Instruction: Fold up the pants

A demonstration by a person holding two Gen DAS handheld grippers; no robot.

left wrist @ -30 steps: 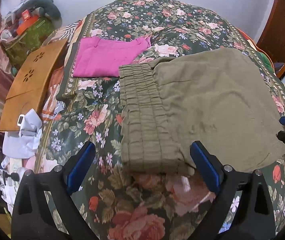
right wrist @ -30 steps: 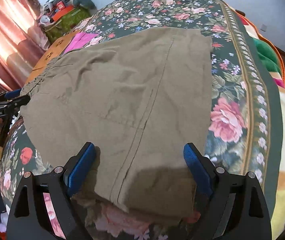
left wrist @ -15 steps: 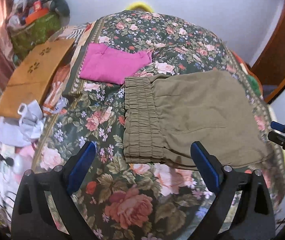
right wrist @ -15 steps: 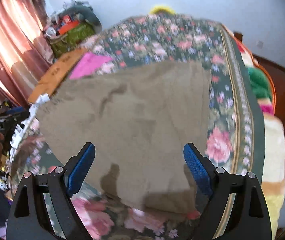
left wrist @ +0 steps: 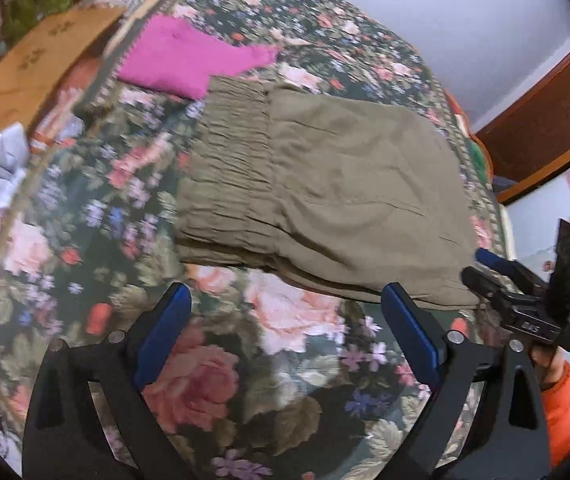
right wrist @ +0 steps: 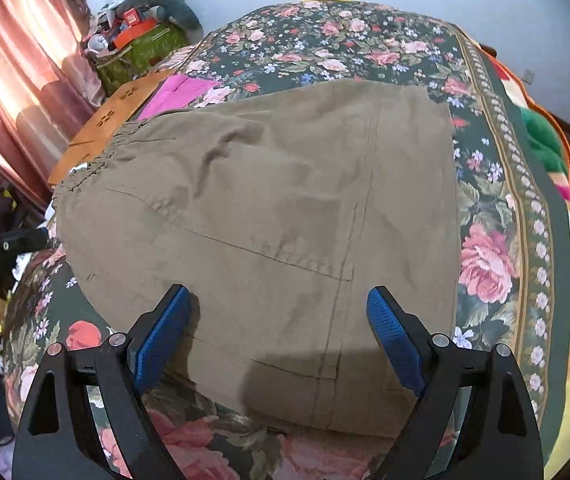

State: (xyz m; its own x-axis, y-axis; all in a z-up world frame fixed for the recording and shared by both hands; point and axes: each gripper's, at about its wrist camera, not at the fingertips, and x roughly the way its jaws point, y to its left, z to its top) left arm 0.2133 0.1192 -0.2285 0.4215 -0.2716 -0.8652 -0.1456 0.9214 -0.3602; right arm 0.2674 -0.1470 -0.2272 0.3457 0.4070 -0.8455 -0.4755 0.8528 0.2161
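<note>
Olive-brown pants (left wrist: 325, 184) lie folded flat on the floral bedspread (left wrist: 245, 360), their gathered waistband (left wrist: 229, 168) at the left end. In the right wrist view the pants (right wrist: 277, 232) fill the middle. My left gripper (left wrist: 285, 336) is open and empty, held above the bedspread just short of the pants' near edge. My right gripper (right wrist: 279, 332) is open and empty, its fingers hovering over the pants' near end. The right gripper also shows at the pants' right corner in the left wrist view (left wrist: 497, 272).
A folded magenta garment (left wrist: 185, 60) lies beyond the waistband. A wooden board (left wrist: 33, 68) and white clutter (left wrist: 1, 168) sit at the bed's left side. A green bag with clutter (right wrist: 141, 48) and pink curtains (right wrist: 13, 80) stand far left. A wooden door (left wrist: 549, 128) is right.
Both grippers pulled back and up from the pants, then the right one came closer again. The left view has swung rightward. The pants lie still.
</note>
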